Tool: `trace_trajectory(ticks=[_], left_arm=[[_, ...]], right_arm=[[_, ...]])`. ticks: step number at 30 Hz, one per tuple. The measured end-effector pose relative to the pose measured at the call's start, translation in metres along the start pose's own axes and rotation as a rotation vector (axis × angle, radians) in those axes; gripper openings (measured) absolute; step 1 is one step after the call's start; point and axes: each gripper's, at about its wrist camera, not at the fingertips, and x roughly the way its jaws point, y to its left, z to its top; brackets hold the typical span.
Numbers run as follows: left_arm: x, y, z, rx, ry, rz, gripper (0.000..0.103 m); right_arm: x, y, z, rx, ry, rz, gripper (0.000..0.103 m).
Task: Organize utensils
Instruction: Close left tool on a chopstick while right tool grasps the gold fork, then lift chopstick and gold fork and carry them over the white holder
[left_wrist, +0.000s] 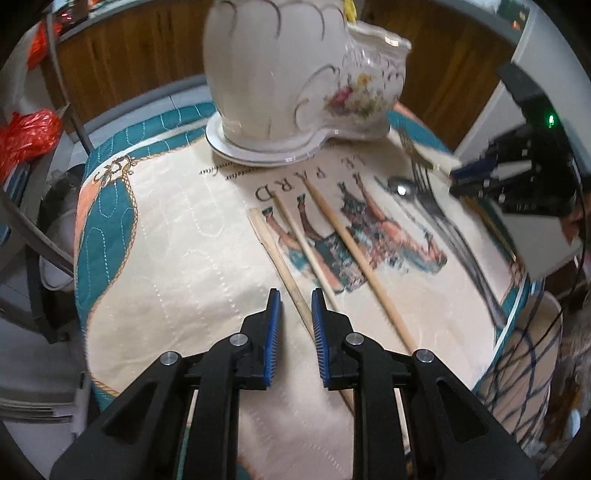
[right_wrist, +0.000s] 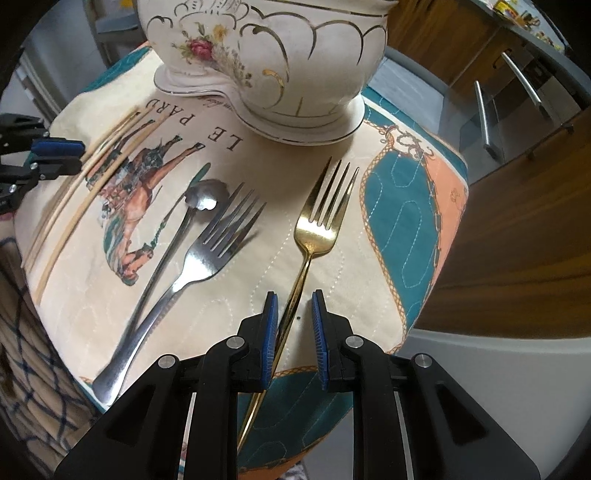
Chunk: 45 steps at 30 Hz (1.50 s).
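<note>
Utensils lie spread on a quilted cloth (right_wrist: 332, 266) printed with a horse and the words "LE PARD", and we place each one against the large white porcelain vessel (right_wrist: 280, 55) at the far edge of that cloth. Nearest below the vessel's base we see a gold fork (right_wrist: 317, 236), tines toward the vessel, handle running back between the fingers of our right gripper (right_wrist: 294, 317). Its blue pads stand apart on either side of the handle, not closed on it. Further left of the vessel lie a silver fork (right_wrist: 207, 258) and a silver spoon (right_wrist: 192, 218), side by side, handles touching near the cloth's edge. Beyond them, furthest left from the vessel, three wooden chopsticks (left_wrist: 347, 251) lie roughly parallel. Our left gripper (left_wrist: 295, 314) hangs over the leftmost one (left_wrist: 280, 258), jaws apart with the stick between them, gripping nothing.
</note>
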Motion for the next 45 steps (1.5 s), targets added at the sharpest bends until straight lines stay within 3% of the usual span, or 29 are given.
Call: trace_trajectory(ticks=[5,9,12,13,15,21,24,34,45], left_arm=[[0.004,-0.006,0.012,0.06,0.162,0.022,0.018],[0.005,-0.006,0.016,0.072,0.228,0.023,0.018],[0.006,0.001,0.018,0.043,0.227,0.003,0.017],[0.005,0.003,0.017,0.033,0.219,0.008,0.009],[0.004,0.009,0.013,0.014,0.198,0.011,0.005],[-0.004,0.018,0.004,-0.02,0.133,0.008,0.005],[-0.018,0.021,0.004,-0.037,0.075,-0.004,0.005],[-0.09,0.034,-0.001,-0.126,-0.272,-0.072,0.005],[-0.125,0.004,0.025,-0.171,-0.564,-0.045,0.005]], right_arm=[[0.001,-0.004,0.001,0.024,-0.003,0.034,0.012],[0.001,-0.013,-0.003,0.065,-0.027,0.077,0.011],[0.001,-0.021,-0.007,0.112,-0.051,0.124,0.008],[0.0,-0.024,-0.008,0.121,-0.058,0.132,0.007],[0.0,-0.027,-0.013,0.144,-0.072,0.16,0.007],[-0.006,-0.031,-0.026,0.177,-0.108,0.191,0.007],[-0.016,-0.034,-0.034,0.201,-0.163,0.215,0.007],[-0.051,-0.041,-0.061,0.269,-0.409,0.251,0.007],[-0.101,-0.05,-0.054,0.296,-0.694,0.235,0.007]])
